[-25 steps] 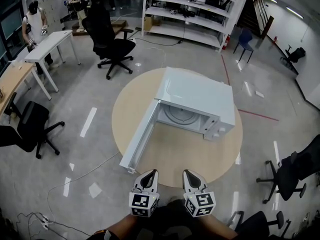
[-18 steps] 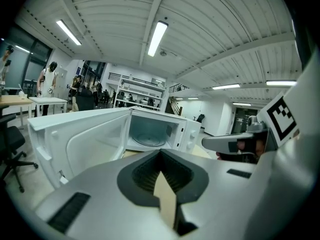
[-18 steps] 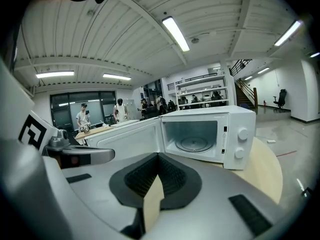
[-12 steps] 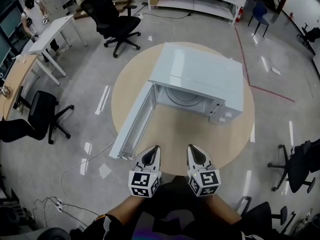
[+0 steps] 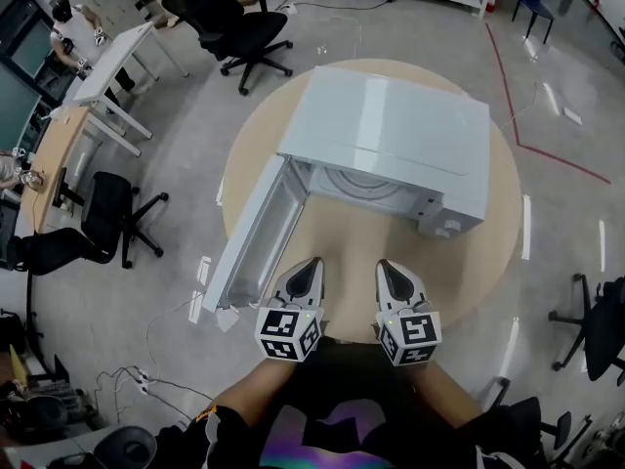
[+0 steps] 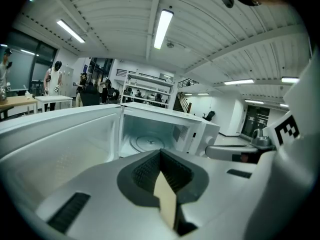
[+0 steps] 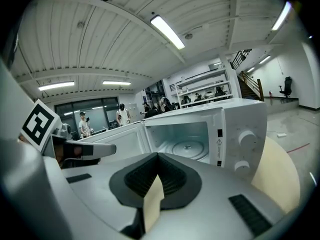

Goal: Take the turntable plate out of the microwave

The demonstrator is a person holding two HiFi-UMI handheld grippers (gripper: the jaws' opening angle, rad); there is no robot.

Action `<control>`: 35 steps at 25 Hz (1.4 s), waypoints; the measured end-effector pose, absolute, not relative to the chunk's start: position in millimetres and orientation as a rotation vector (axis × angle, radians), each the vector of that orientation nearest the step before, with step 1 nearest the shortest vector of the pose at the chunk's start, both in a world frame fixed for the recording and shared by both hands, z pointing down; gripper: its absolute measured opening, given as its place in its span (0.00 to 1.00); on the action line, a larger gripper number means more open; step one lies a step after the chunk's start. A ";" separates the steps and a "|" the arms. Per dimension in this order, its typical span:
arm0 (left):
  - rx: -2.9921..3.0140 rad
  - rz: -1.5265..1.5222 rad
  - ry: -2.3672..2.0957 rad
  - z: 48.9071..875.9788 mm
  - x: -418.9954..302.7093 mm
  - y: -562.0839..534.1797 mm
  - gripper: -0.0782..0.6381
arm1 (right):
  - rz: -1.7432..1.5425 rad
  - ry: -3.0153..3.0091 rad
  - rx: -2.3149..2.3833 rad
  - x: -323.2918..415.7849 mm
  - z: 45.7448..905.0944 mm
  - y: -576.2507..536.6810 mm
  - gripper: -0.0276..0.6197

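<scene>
A white microwave (image 5: 391, 140) stands on a round wooden table (image 5: 361, 262), and its door (image 5: 252, 237) hangs wide open to the left. Inside the cavity the glass turntable plate (image 5: 366, 181) lies flat; it also shows in the left gripper view (image 6: 148, 143) and the right gripper view (image 7: 189, 147). My left gripper (image 5: 305, 270) and right gripper (image 5: 394, 272) are side by side over the table's near edge, pointing at the opening and well short of it. Both have their jaws shut with nothing between them. The right gripper's body (image 6: 250, 151) shows at the right of the left gripper view.
Black office chairs (image 5: 239, 22) (image 5: 98, 228) and desks (image 5: 112, 66) stand to the left, with people (image 5: 73, 27) beyond them. Cables (image 5: 146, 379) trail on the floor at lower left. More chairs (image 5: 596, 330) are on the right. The microwave's knobs (image 7: 245, 151) face me.
Both grippers have moved forward toward the microwave, from off the table's near edge to over it. The microwave now appears closer and larger.
</scene>
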State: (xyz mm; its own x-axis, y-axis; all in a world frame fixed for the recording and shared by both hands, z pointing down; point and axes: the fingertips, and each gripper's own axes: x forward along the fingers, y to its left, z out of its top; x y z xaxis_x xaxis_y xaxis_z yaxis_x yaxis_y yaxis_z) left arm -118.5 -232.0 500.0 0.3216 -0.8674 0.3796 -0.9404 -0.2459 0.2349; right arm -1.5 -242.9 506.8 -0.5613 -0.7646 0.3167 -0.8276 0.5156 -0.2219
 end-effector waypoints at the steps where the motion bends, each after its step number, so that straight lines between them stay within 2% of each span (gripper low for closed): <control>1: 2.178 0.239 -1.601 499.9 -117.7 -236.9 0.17 | 0.519 -2.571 1.369 0.1 508.0 -247.6 0.07; 12: 2.184 0.151 -1.429 516.8 -125.7 -295.4 0.17 | 0.461 -2.466 1.495 -13.6 498.0 -267.3 0.07; 24: 1.916 -0.036 -1.288 569.0 -139.2 -357.0 0.18 | 0.421 -2.377 1.545 -23.5 497.7 -274.8 0.07; 35: 1.714 -0.135 -1.198 610.4 -128.9 -414.0 0.28 | 0.443 -2.327 1.573 -12.8 505.3 -297.3 0.07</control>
